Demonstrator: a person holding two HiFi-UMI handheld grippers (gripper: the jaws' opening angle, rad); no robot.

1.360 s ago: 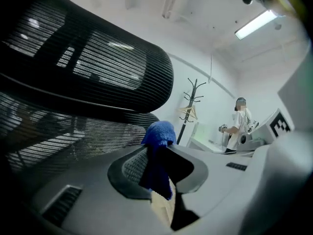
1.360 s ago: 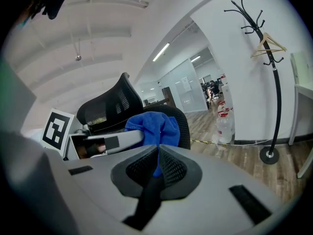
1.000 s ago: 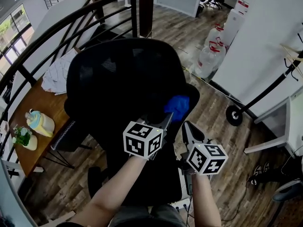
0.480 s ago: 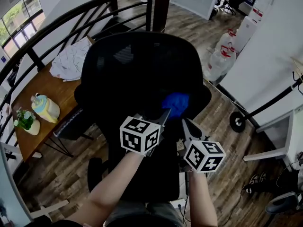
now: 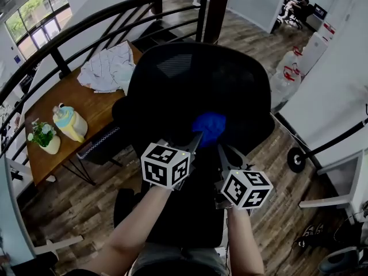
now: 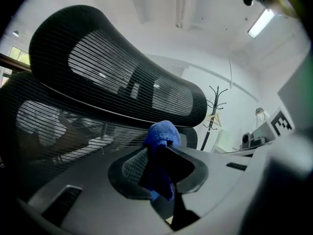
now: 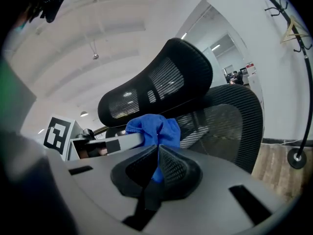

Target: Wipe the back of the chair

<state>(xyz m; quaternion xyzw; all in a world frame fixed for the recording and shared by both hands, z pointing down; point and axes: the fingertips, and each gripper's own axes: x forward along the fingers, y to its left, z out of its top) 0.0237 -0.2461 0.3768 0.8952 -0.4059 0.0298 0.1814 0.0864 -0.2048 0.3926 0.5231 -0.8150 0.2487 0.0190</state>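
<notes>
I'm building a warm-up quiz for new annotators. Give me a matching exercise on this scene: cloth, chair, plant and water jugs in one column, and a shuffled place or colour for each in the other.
1. cloth
2. chair
3. plant
4. water jugs

a. on the wooden table
b. on the floor, by the white wall
c. black mesh
d. between the left gripper's jaws

Pairs: 1-d, 2-c, 3-a, 4-b
</notes>
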